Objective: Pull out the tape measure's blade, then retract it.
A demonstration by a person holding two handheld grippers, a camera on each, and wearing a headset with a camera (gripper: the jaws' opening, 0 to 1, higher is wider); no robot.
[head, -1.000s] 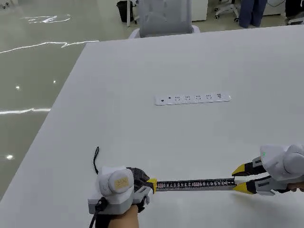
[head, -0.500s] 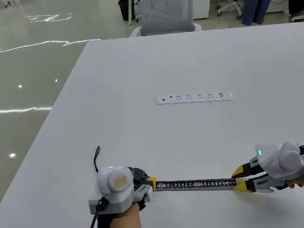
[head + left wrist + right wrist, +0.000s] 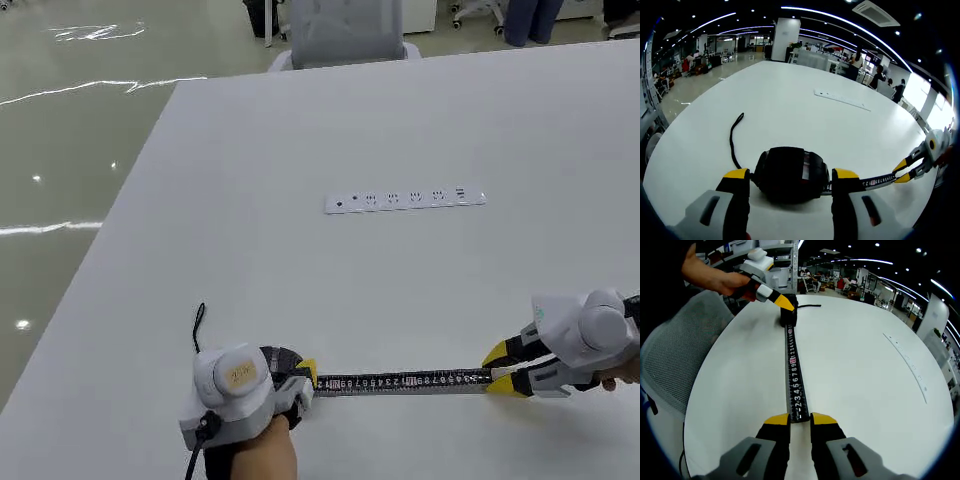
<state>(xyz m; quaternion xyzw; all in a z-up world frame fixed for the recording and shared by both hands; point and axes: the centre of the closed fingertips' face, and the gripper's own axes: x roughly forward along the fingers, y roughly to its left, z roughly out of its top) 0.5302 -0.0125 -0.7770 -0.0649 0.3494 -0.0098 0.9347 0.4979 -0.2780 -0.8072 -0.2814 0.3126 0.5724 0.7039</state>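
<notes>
Head view: the tape measure's case point(image 3: 283, 368) sits by the worktop's point(image 3: 400, 290) near edge, leftward, its blade point(image 3: 400, 381) drawn out to the right. The case looks rigid, the thin blade springy and likely to snap back, so it is best pinched at the tip. The left gripper point(image 3: 791, 174) clamps the case, jaws wide; the right gripper point(image 3: 800, 418), jaws nearly together, pinches the blade's end.

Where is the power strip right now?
In the head view the power strip lies flat near the middle of the white table, well beyond the pulled-out tape measure blade and apart from it.
</notes>
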